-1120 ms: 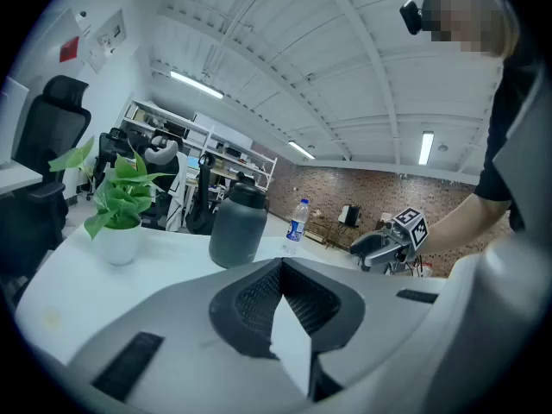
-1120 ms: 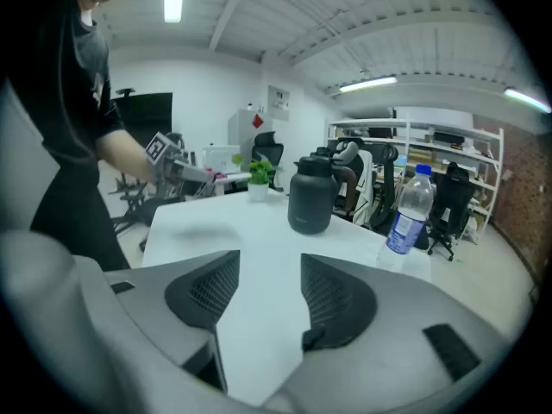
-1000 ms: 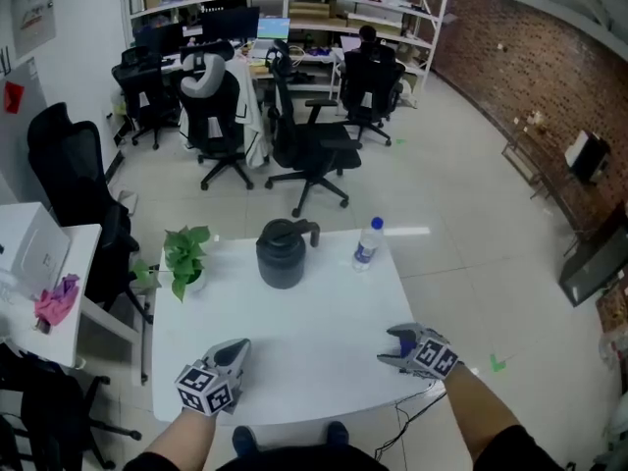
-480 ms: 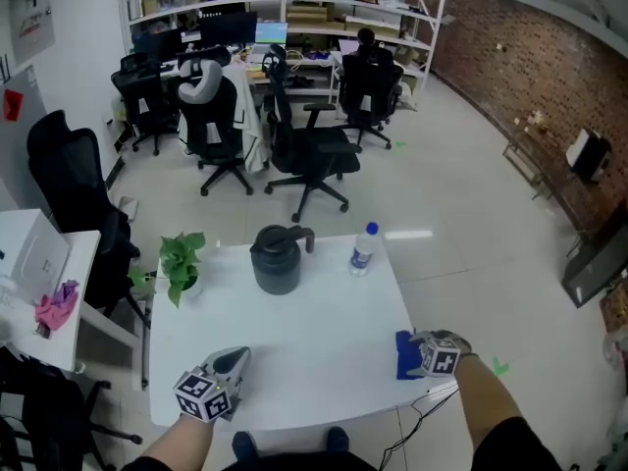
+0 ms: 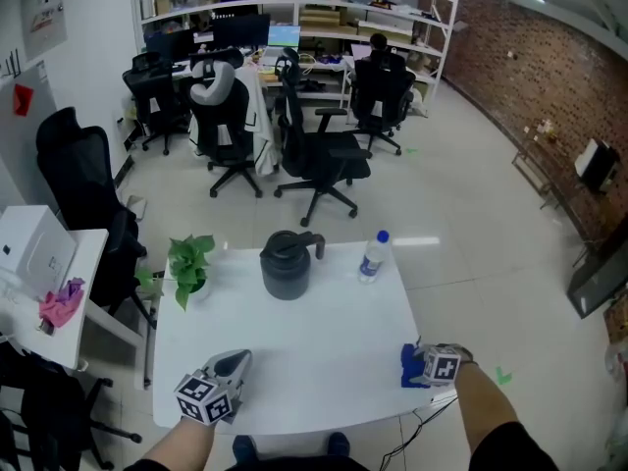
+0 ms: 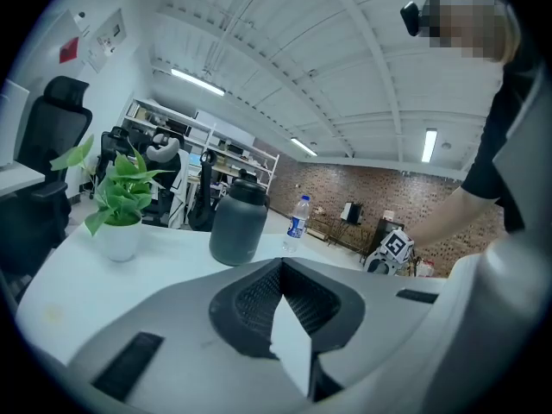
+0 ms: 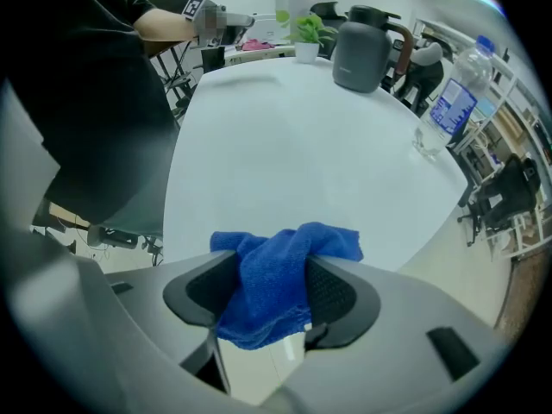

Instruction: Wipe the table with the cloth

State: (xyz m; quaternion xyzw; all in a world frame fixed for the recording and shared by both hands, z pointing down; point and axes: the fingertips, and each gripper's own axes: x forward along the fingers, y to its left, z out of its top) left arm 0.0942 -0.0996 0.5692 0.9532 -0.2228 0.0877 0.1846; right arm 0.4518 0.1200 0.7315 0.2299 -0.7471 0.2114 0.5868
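The cloth (image 5: 406, 371) is at the near right corner of the table (image 5: 314, 361), bunched between the pads of the right gripper (image 7: 276, 261). Its jaws have just been closing and now pinch the cloth, pointing steeply down. From there the bare tabletop spreads to the left and far. The left gripper (image 5: 228, 366) is at the near left edge, jaws together, empty. I count one cloth, and one jug (image 5: 287, 265), one bottle (image 5: 371, 256) and one plant (image 5: 186, 268) along the far edge.

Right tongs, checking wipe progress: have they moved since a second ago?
Yes: right tongs went down to the table's right edge, onto the cloth, jaws just closing on it.
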